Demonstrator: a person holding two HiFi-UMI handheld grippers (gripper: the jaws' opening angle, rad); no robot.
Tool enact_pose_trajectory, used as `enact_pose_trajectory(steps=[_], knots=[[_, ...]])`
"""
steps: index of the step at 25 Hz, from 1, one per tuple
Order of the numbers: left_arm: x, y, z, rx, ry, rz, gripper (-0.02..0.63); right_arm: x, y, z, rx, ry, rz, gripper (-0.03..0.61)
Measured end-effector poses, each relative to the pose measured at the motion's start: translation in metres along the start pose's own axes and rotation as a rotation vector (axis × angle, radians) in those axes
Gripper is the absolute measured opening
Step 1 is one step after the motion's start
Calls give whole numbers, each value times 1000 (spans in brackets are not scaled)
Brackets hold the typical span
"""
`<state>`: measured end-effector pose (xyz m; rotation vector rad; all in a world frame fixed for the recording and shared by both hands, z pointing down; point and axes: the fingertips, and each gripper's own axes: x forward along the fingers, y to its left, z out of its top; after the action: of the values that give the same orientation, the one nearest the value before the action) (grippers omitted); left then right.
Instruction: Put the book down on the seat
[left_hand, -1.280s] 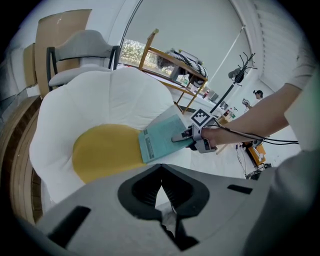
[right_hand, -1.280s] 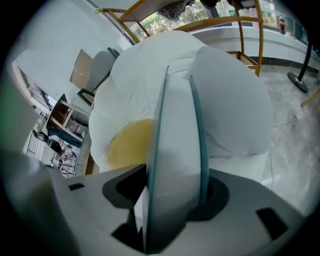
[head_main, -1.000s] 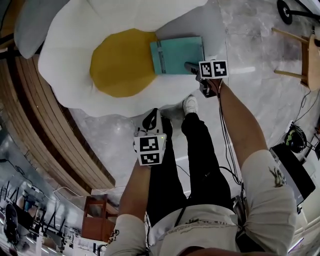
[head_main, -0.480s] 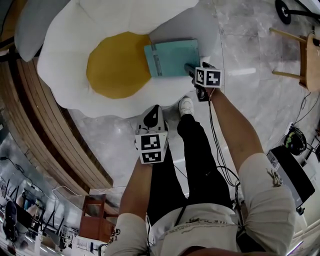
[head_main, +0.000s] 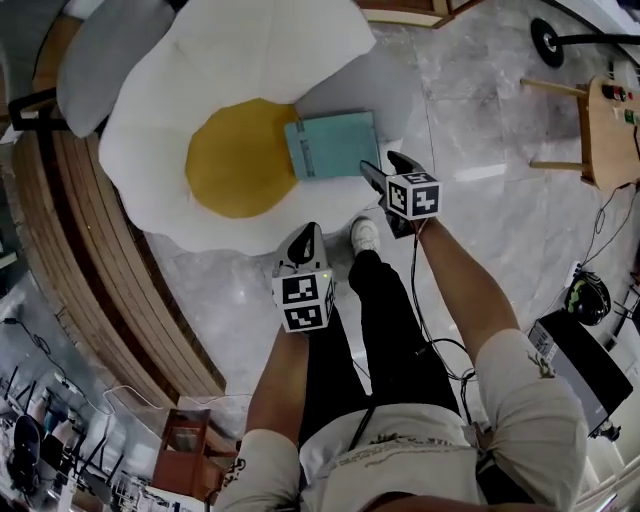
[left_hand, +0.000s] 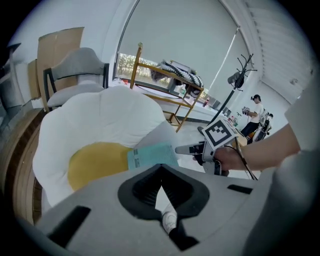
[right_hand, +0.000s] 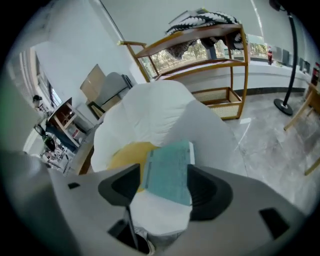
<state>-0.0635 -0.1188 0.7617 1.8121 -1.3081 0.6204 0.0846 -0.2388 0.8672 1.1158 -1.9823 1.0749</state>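
On the egg-shaped seat (head_main: 250, 60), toward its right edge, the teal book (head_main: 332, 146) lay flat, apparently released. The right gripper (head_main: 384, 164), its jaws wide but closing slightly, held nothing, with the book just beyond. The left gripper (head_main: 306, 234) hung closed and empty, apparently unneeded.

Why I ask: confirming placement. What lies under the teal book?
The teal book lies on the egg-shaped seat, on its white part, beside its yellow centre; anything beneath is hidden.
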Motion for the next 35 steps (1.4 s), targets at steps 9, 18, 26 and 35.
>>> enact_pose_trajectory(steps=[9, 18, 26, 35], knots=[[-40, -10, 71, -47, -127, 42, 14, -101, 104, 70, -170, -211, 41, 28], [-122, -30, 174, -58, -309, 76, 14, -232, 188, 163, -240, -506, 66, 28], [-223, -78, 265, -14, -471, 61, 14, -359, 247, 246, -193, -732, 77, 28], [-333, -108, 365, 57, -640, 93, 14, -455, 316, 317, -257, -854, 159, 26]])
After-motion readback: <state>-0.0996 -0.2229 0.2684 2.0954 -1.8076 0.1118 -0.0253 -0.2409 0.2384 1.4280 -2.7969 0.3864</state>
